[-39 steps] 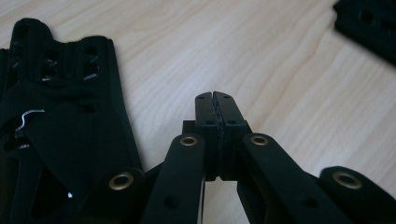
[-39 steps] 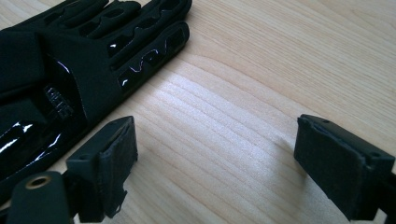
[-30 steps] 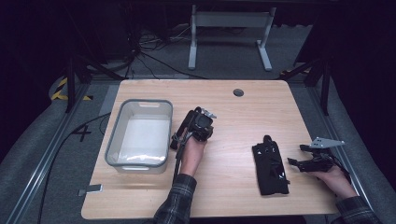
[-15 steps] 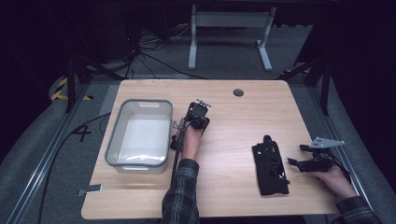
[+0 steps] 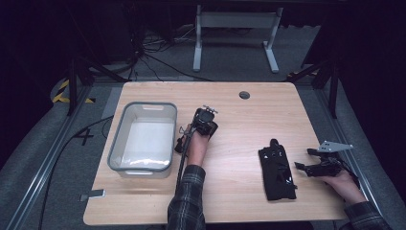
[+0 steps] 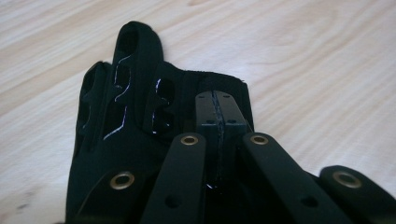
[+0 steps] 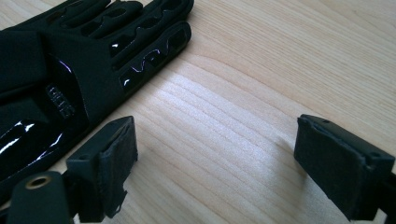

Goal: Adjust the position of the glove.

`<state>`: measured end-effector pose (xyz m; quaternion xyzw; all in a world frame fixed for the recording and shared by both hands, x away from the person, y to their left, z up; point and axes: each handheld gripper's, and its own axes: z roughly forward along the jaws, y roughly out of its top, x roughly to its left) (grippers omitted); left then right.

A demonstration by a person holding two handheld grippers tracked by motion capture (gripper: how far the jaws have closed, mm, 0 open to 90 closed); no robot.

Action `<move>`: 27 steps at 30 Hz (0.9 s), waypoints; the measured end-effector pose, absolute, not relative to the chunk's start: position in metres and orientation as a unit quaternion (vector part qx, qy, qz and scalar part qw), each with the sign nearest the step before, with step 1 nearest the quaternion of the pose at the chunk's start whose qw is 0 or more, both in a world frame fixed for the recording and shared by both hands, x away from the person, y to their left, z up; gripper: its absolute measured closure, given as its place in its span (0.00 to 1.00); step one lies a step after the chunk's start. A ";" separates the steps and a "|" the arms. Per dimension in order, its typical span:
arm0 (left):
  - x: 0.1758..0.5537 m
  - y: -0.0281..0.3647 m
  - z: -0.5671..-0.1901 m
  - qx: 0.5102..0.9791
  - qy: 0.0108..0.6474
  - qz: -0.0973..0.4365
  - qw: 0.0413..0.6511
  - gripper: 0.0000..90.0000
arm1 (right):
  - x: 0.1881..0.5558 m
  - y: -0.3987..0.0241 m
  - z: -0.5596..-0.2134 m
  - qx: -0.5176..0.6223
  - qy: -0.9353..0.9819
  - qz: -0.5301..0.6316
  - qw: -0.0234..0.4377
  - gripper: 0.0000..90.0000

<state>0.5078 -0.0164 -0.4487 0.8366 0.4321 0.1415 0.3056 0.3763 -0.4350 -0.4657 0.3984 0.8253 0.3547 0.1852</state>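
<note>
- Desk (image 5: 239, 201): light wood, rounded corners, grain shows in both gripper views.
- Bin (image 5: 113, 148): clear plastic w/ grey rim, rectangular, upright on desk's left half, near left edge; closer to front edge than back. Nothing seen inside.
- Grommet (image 5: 244, 95): small dark round hole near back edge, just right of centre.
- Stand (image 5: 234, 19): grey metal frame, two legs, on floor behind the desk.
- Cables (image 5: 158, 57): dark, loose on floor beyond back-left corner.
- Tape (image 5: 62, 91): yellow/black stripes, floor left of the back-left corner.
- "4" (image 5: 84, 136): dark floor mark beside left edge.
- Tag (image 5: 93, 195): small grey piece, floor by front-left corner.
</note>
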 end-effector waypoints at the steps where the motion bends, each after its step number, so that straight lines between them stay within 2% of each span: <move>1: 0.505 -0.020 -0.449 0.839 0.425 0.139 0.309 1.00 | 0.376 -0.435 -0.466 0.398 0.825 0.355 0.185 0.15; 18: 0.457 -0.077 -0.453 0.864 0.348 0.069 0.357 1.00 | 0.376 -0.435 -0.466 0.398 0.825 0.355 0.185 0.15; 27: 0.450 -0.084 -0.446 0.875 0.328 0.069 0.349 1.00 | 0.376 -0.435 -0.466 0.397 0.826 0.355 0.185 0.15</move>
